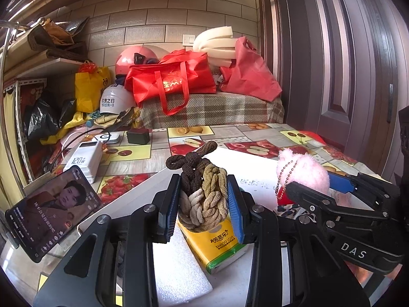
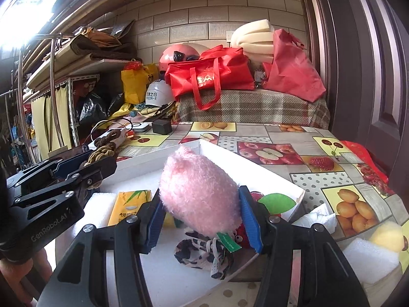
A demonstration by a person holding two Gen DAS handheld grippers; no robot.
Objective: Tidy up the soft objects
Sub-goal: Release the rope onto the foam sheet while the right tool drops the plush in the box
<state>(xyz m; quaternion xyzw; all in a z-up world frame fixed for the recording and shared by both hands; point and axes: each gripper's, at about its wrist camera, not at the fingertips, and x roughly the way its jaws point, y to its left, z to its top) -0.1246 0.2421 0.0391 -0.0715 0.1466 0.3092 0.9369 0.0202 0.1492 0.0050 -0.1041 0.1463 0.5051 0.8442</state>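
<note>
In the left wrist view, the left gripper (image 1: 203,204) has its fingers (image 1: 170,204) nearly closed around a knotted bundle of brown, tan and cream elastic hair ties (image 1: 202,192), held above the shallow white cardboard tray (image 1: 245,161) and a yellow tissue pack (image 1: 214,243) lying in it. The bundle looks light, springy and loosely tangled, so loops could snag or slip free; a squeeze across its thick middle, as here, seems the safest hold. To the right, the right gripper (image 1: 310,181) carries a fluffy pink plush toy (image 1: 304,171) with a bead chain (image 1: 285,176). In the right wrist view, the blue-padded fingers (image 2: 249,220) sit half spread against the plush's flanks, pinching it over the tray's near part above a cow-print pouch (image 2: 202,253). It looks feather-light and squashy, best gripped around the body rather than by the green tag (image 2: 228,241).
</note>
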